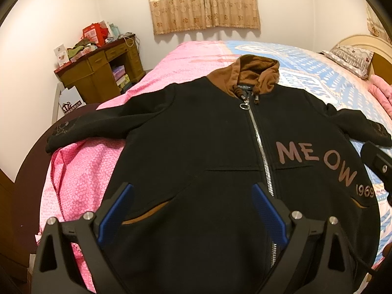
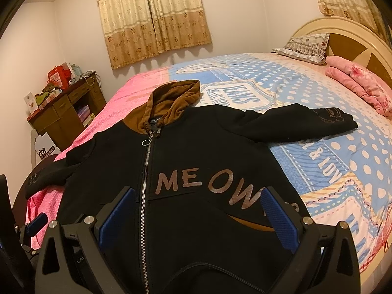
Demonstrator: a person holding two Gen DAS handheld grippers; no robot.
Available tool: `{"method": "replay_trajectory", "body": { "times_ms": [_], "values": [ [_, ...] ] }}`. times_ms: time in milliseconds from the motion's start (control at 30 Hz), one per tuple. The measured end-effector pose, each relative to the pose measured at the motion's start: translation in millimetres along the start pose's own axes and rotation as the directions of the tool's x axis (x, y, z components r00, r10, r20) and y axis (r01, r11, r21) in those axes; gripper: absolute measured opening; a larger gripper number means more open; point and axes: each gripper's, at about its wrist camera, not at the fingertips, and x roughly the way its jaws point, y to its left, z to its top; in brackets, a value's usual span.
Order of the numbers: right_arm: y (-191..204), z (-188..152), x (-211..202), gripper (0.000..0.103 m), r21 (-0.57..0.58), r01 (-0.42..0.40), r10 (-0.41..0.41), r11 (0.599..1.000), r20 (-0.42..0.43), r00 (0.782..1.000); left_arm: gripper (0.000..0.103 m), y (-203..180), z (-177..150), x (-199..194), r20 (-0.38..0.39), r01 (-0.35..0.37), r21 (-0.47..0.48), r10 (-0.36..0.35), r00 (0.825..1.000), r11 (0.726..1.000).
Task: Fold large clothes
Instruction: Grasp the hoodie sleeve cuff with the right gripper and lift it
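Note:
A black zip hoodie [image 1: 196, 132] with a brown hood [image 1: 254, 73] and "MEOW" lettering lies flat, front up, on the bed, both sleeves spread out. It also shows in the right wrist view [image 2: 196, 152]. My left gripper [image 1: 193, 196] is open and empty, hovering over the hoodie's lower left front near the pocket. My right gripper [image 2: 198, 203] is open and empty over the lower right front, beside the zip. The left sleeve cuff [image 1: 61, 132] hangs at the bed's edge. The right sleeve [image 2: 306, 120] lies on the blue cover.
The bed has a pink sheet [image 1: 171, 58] and a blue dotted cover [image 2: 306, 83]. A pillow [image 2: 303, 46] and folded pink blanket [image 2: 360, 85] lie by the headboard. A cluttered wooden desk [image 1: 103, 68] stands by the wall at left. Curtains [image 2: 152, 19] hang behind.

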Motion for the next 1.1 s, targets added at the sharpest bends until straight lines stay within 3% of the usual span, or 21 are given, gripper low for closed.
{"method": "replay_trajectory", "body": {
  "times_ms": [200,300,400,433,467,533,667,767,867,933,1033,1100],
  "values": [
    [1,0,3,0.102,-0.008,0.003,-0.003,1.0,0.003,1.0,0.098,0,1,7,-0.018,0.029,-0.001,-0.029,0.999,1.0],
    [-2,1,11,0.102,-0.021,-0.023,0.023,1.0,0.004,1.0,0.098,9,2,15,-0.038,0.077,-0.019,-0.078,0.996,0.997],
    [-20,10,19,0.102,0.007,-0.063,0.063,0.998,0.009,0.998,0.098,22,11,28,-0.046,0.067,-0.049,-0.069,0.997,0.997],
    [-30,15,21,0.095,0.034,-0.081,0.08,0.996,0.008,0.997,0.098,25,14,30,-0.042,0.061,-0.055,-0.063,0.997,0.997],
    [-46,23,24,0.072,0.078,-0.103,0.103,0.992,0.006,0.995,0.099,30,21,35,-0.032,0.045,-0.062,-0.047,0.998,0.997],
    [-75,36,31,0.041,0.137,-0.104,0.105,0.985,0.001,0.994,0.099,37,30,42,-0.011,0.022,-0.068,-0.023,1.0,0.997],
    [-164,67,40,0.04,0.302,-0.015,0.001,0.953,0.046,0.999,0.099,48,45,63,0.033,-0.04,-0.072,0.042,0.999,0.997],
    [-254,86,38,0.041,0.443,0.079,-0.153,0.893,0.135,0.979,0.099,54,44,86,0.029,-0.072,-0.086,0.075,0.997,0.994],
    [-337,90,51,0.042,0.581,0.086,-0.201,0.809,0.135,0.97,0.099,58,34,109,-0.009,-0.068,-0.132,0.067,0.998,0.989],
    [-395,82,73,0.05,0.695,0.098,-0.196,0.712,0.063,0.979,0.099,59,25,125,-0.041,-0.053,-0.169,0.046,0.998,0.984],
    [-446,67,104,0.051,0.82,0.048,-0.114,0.57,0.021,0.993,0.1,52,19,130,-0.039,-0.07,-0.153,0.065,0.997,0.986],
    [-462,65,121,0.052,0.845,0.023,-0.089,0.534,0.029,0.996,0.103,47,20,129,-0.037,-0.067,-0.13,0.063,0.997,0.989]
  ]
}}
